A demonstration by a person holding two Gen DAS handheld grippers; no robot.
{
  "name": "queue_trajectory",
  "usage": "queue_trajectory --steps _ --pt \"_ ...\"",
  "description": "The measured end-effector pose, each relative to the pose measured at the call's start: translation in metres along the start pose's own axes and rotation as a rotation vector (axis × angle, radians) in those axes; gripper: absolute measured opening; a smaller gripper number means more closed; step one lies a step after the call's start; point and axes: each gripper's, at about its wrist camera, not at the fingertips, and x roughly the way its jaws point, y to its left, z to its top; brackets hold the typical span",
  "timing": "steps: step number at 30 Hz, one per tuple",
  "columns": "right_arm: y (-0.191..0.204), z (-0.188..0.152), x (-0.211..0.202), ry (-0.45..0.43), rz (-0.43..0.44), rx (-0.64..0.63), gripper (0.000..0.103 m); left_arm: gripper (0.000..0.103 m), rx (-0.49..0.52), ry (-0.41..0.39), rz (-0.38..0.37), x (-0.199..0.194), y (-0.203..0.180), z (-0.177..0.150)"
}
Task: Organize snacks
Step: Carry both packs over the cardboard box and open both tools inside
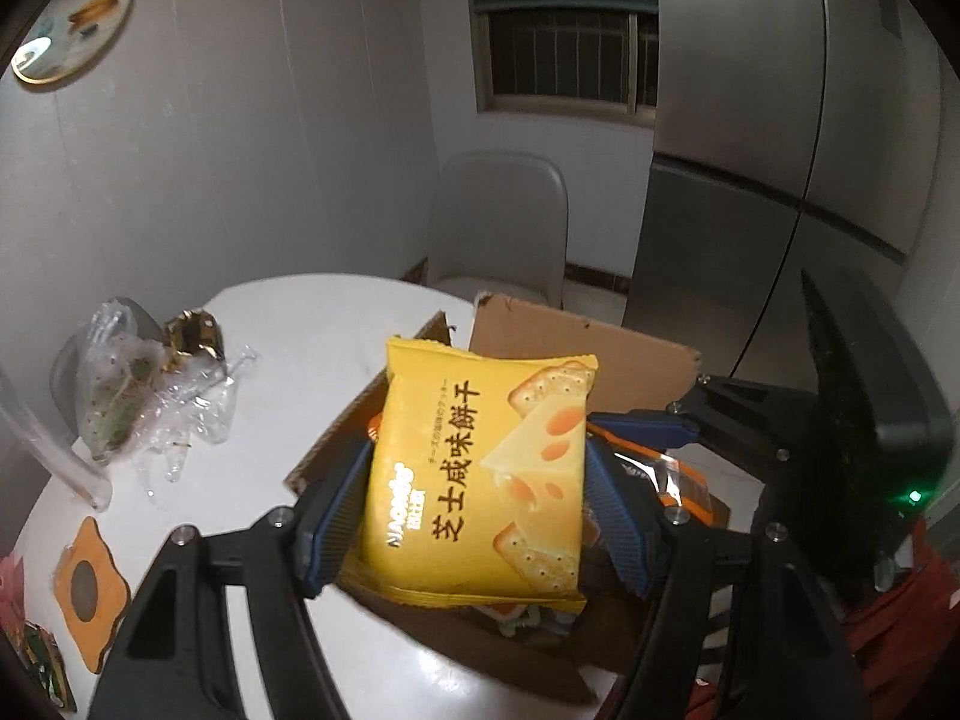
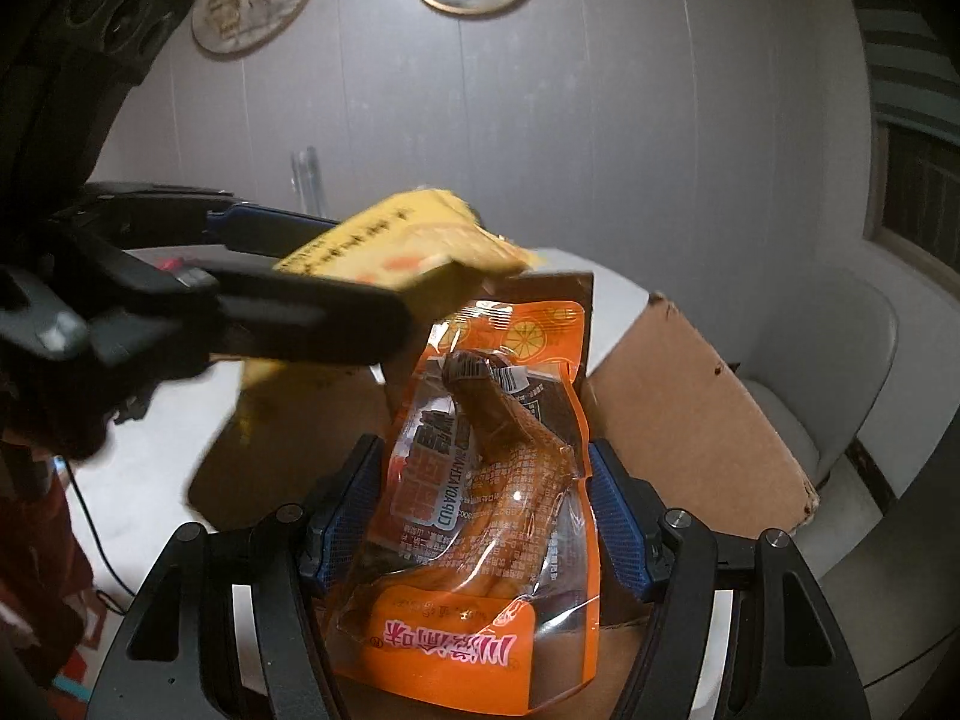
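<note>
My left gripper point(image 1: 477, 510) is shut on a yellow cheese cracker packet point(image 1: 480, 474), held in the air above an open cardboard box point(image 1: 600, 342) on the white round table point(image 1: 312, 336). My right gripper point(image 2: 486, 510) is shut on an orange packet with a clear window showing a brown chicken leg point(image 2: 486, 498), also over the box point(image 2: 690, 408). In the right wrist view the left gripper point(image 2: 336, 282) comes in from the left with the yellow packet point(image 2: 414, 240), above and just behind the orange one. The right gripper's fingers point(image 1: 648, 426) show at the right of the left wrist view.
Crumpled clear plastic bags point(image 1: 138, 384) and a gold wrapper lie at the table's left. An orange toast-shaped coaster point(image 1: 90, 588) sits near the front left edge. A grey chair point(image 1: 498, 222) stands behind the table, a steel fridge point(image 1: 780, 180) at the right. More packets lie inside the box.
</note>
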Motion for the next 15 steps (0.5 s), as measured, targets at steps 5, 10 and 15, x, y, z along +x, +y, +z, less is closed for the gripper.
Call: queue_trajectory --steps 5,10,15 --pt "-0.004 0.01 0.019 0.068 0.015 -0.041 0.065 0.067 0.005 0.07 -0.024 0.033 -0.001 0.008" --pt "-0.01 0.011 0.034 0.14 0.038 -0.028 0.066 0.067 0.014 0.127 -0.015 0.052 -0.001 0.003" --pt "-0.008 0.012 0.043 0.169 0.047 -0.032 0.069 0.067 0.04 0.165 0.004 0.059 -0.007 -0.003"
